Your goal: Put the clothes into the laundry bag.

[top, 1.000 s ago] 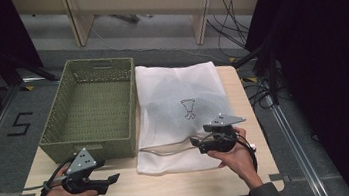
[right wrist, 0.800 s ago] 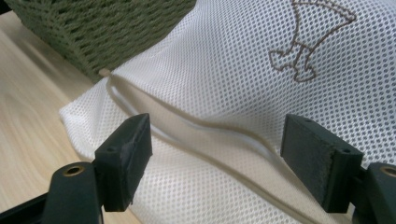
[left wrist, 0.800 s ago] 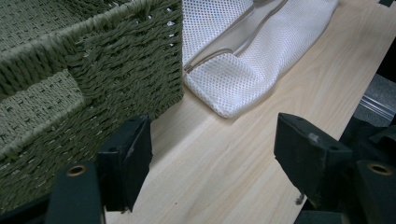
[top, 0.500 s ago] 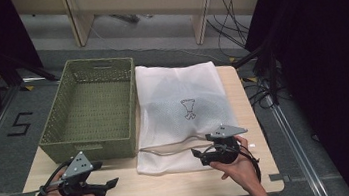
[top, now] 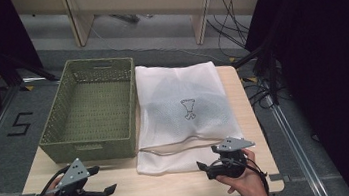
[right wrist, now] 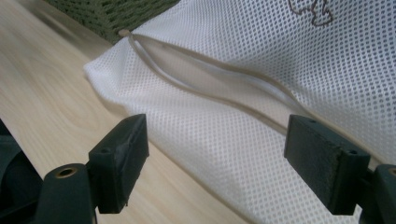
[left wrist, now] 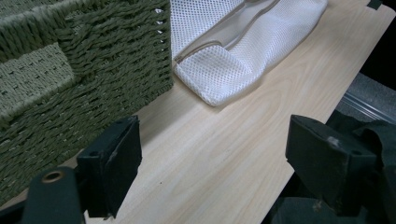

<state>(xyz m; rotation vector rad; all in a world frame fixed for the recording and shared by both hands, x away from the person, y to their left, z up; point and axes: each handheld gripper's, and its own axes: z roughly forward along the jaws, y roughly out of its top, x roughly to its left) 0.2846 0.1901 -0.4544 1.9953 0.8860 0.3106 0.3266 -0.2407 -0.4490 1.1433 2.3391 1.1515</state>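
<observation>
Mesh bag (top: 184,112) lies flat on the right half of the table (top: 173,184), its long side touching the green basket (top: 88,108) on the left, its zipper (top: 178,148) running across near the edge closest to me. In my right gripper view the zipper looks parted along much of its run, the two tape edges bowing away from each other, though I cannot tell whether anything is inside the mesh. My right gripper (top: 206,167) sits low at the bag's near right corner, jaws spread wide with nothing between them; they have just been opening further, and the mesh lies beyond the pads (right wrist: 322,161) rather than in them. My left gripper (top: 106,191) rests over bare wood in front of the basket, well apart from the bag, its jaws also spread and just been opening, holding nothing. The basket's inside looks empty. As I judge it, the work on the bag has barely begun: nothing is gripped, and taking hold of the open mouth and moving or filling the bag are both left to do.
</observation>
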